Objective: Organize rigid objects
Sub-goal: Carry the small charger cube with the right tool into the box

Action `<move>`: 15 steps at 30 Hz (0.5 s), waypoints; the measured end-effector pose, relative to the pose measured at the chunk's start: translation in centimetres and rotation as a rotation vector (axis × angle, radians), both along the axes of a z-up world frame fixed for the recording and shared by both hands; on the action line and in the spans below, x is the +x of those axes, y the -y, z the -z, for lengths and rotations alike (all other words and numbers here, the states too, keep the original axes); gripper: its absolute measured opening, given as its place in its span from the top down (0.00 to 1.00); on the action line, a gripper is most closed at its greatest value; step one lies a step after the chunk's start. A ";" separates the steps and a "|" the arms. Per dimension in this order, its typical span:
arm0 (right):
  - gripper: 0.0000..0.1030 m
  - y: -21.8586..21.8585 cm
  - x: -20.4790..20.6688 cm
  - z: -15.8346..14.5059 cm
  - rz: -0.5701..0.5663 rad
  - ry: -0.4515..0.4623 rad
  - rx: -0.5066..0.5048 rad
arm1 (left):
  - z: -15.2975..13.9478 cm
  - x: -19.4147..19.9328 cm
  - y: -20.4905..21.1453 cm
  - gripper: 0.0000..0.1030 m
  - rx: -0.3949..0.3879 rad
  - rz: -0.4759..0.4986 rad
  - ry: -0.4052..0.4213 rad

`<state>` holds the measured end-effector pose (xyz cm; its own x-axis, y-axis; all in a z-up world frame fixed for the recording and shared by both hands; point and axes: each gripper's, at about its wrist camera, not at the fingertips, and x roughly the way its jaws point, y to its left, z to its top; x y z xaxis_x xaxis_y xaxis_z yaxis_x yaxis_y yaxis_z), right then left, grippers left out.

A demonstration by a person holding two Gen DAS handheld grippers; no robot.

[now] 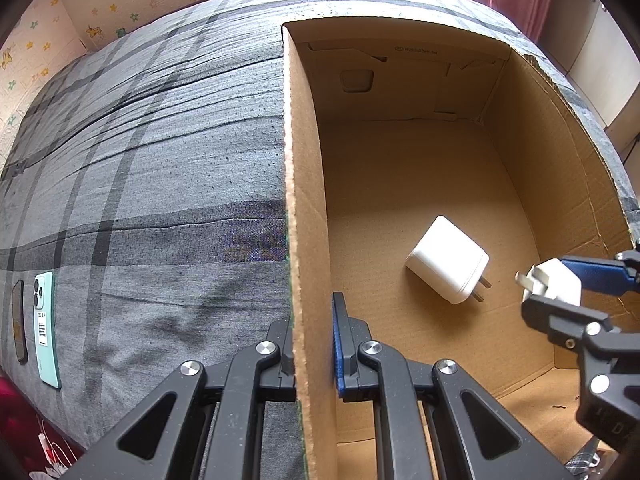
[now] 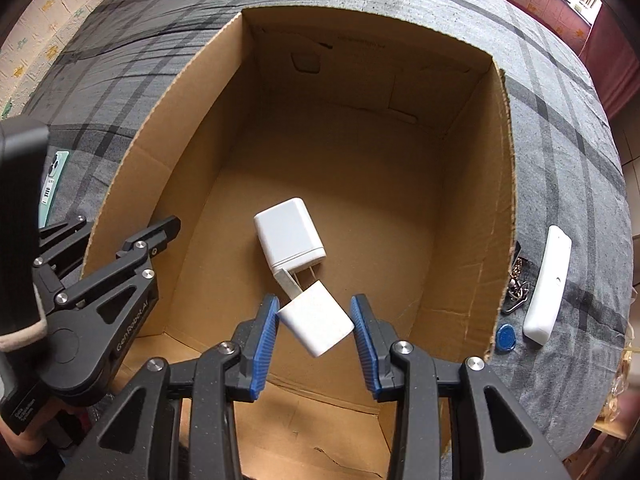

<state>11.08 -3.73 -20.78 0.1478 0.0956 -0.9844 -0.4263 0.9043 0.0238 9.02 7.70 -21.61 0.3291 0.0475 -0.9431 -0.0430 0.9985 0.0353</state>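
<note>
An open cardboard box (image 1: 308, 200) sits on a grey plaid bedcover (image 1: 160, 160). My left gripper (image 1: 310, 332) is shut on the box's left wall, one finger outside and one inside; the right wrist view shows this gripper (image 2: 128, 224) at the left wall. A white charger (image 1: 446, 260) lies on its side on the box floor (image 2: 380, 220). My right gripper (image 2: 316, 320) is shut on a smaller white charger plug (image 2: 320, 322), prongs pointing away, held above the floor just short of the lying charger (image 2: 290, 236). It hangs inside the box's near right part (image 1: 556, 280).
Left of the box, a mint-green phone (image 1: 44, 328) and a dark phone (image 1: 19, 322) lie on the bedcover. Right of the box are a white bar-shaped device (image 2: 548, 284), a blue tag (image 2: 506, 336) and a metal key chain (image 2: 518, 284). Patterned wallpaper and a red curtain stand behind.
</note>
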 end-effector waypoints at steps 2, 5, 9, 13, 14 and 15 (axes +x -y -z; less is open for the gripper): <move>0.61 -0.3 -0.1 1.0 -0.001 -0.022 -0.009 | 0.0 0.0 0.0 0.88 -0.001 0.000 0.000; 0.61 -0.5 0.0 2.4 0.001 -0.058 -0.027 | 0.0 0.0 0.0 0.88 0.001 0.000 0.000; 0.61 -0.8 -0.1 3.7 -0.005 -0.088 -0.051 | 0.0 0.0 0.0 0.88 0.000 0.000 0.000; 0.61 -0.9 0.0 4.5 0.000 -0.115 -0.056 | 0.0 0.0 0.1 0.88 0.003 0.001 0.000; 0.61 -0.8 0.1 4.5 0.002 -0.115 -0.054 | 0.0 0.0 0.1 0.88 0.005 0.002 0.000; 0.61 -0.8 0.0 4.5 0.001 -0.116 -0.051 | 0.0 0.0 0.1 0.88 0.006 0.001 0.000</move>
